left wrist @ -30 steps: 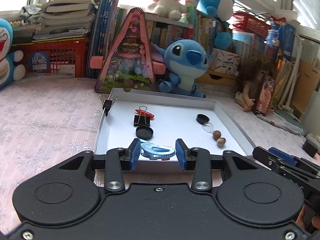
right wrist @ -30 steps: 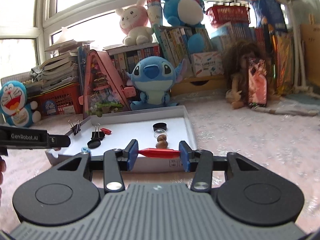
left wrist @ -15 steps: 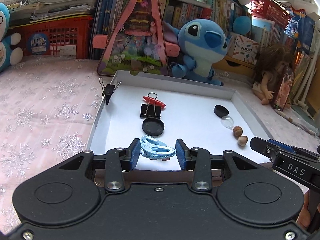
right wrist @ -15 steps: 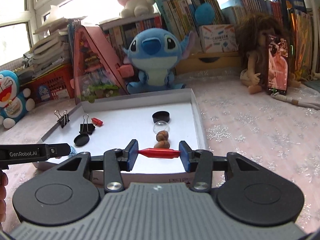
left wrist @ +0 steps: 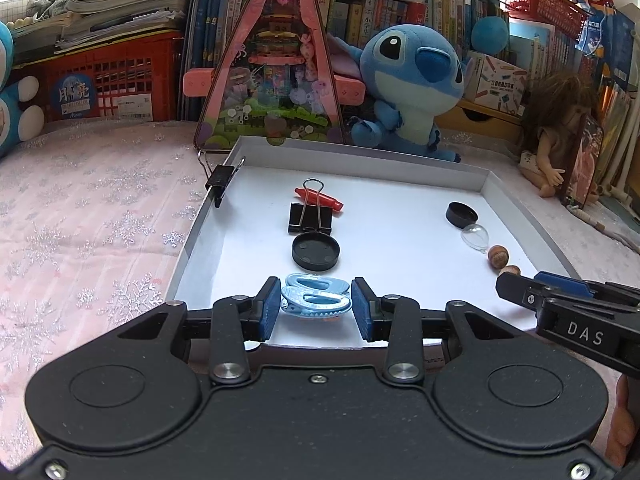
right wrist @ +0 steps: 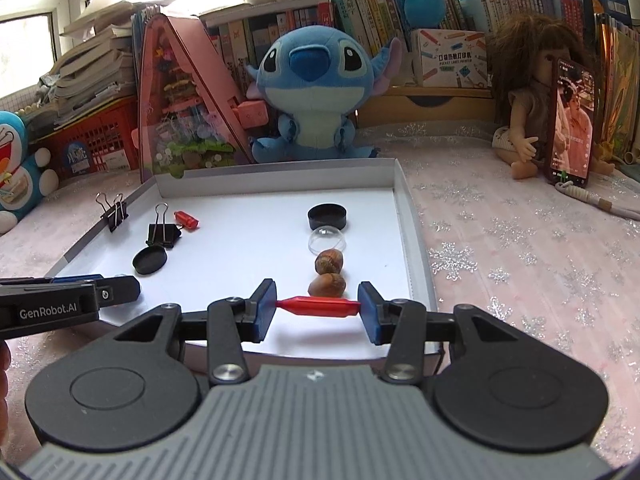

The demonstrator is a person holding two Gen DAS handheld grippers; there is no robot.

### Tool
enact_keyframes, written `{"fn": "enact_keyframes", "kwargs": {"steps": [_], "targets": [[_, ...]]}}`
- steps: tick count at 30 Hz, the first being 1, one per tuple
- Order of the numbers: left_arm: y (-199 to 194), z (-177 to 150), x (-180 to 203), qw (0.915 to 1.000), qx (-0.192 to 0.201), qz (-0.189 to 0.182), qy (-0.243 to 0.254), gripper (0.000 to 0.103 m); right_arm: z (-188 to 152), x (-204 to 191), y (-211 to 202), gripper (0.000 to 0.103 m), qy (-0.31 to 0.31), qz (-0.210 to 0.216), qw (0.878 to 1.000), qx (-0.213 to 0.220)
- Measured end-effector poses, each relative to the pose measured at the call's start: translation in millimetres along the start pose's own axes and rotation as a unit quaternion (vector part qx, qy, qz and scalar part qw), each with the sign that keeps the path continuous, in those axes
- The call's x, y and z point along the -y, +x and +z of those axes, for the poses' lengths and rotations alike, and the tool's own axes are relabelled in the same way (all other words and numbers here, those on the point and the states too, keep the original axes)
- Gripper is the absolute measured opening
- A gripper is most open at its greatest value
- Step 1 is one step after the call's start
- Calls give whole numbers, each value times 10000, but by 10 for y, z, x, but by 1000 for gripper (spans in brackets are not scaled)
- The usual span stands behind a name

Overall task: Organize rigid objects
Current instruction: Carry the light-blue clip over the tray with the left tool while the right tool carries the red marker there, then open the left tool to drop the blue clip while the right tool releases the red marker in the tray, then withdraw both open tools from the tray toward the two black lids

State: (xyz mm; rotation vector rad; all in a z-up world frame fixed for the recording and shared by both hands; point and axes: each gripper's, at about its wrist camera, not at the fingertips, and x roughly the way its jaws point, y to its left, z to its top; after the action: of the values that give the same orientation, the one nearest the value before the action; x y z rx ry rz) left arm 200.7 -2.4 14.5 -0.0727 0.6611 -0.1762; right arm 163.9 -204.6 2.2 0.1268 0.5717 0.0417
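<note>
Light-blue clip (left wrist: 316,300) pinched in left claw (left wrist: 316,305), held over near edge of white tray (left wrist: 400,152). Red pin-like piece (right wrist: 318,307) pinched end to end in right claw (right wrist: 317,309), just in front of two nuts (right wrist: 329,274). Black lids, binder clips, clear dome laid inside tray. Tray set on pink snowflake cloth (right wrist: 520,248).

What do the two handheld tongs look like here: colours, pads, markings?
Both tongs have black linkage arms with silver pivot screws and blue ribbed pads. The left tongs have an all-black body and, seen from the right camera, read "GenRobot.AI". The right tongs have a grey ribbed body and, from the left camera, read "DAS".
</note>
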Motion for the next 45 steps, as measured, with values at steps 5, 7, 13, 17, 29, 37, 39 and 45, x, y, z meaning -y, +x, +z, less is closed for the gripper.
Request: {"fn": "enact_keyframes", "kwargs": {"steps": [5, 7, 13, 17, 29, 37, 39, 45], "targets": [[37, 26, 7, 10000, -13, 65, 39, 36, -1, -12, 32, 50, -5, -22, 10000, -46], [47, 25, 15, 9999, -20, 94, 90, 36, -1, -15, 39, 50, -25, -28, 10000, -50], [55, 3, 49, 9996, -7, 169, 218, 37, -11, -38, 50, 51, -84, -73, 9999, -46], [61, -8, 83, 9994, -9, 189, 297, 43, -16, -44, 49, 53, -114, -81, 9999, -27], [-18, -10, 117, 9995, 31, 104, 312, 65, -22, -33, 4, 69, -56, -1, 10000, 25], [-204, -16, 161, 9982, 241, 80, 535, 76, -21, -34, -138, 77, -136, 23, 9997, 225], [-263, -26, 167, 9979, 251, 32, 589, 77, -26, -34, -200, 79, -173, 36, 9994, 291], [-465, -115, 184, 9967, 317, -133, 731, 78, -60, -39, -383, 83, -362, 63, 9982, 481]]}}
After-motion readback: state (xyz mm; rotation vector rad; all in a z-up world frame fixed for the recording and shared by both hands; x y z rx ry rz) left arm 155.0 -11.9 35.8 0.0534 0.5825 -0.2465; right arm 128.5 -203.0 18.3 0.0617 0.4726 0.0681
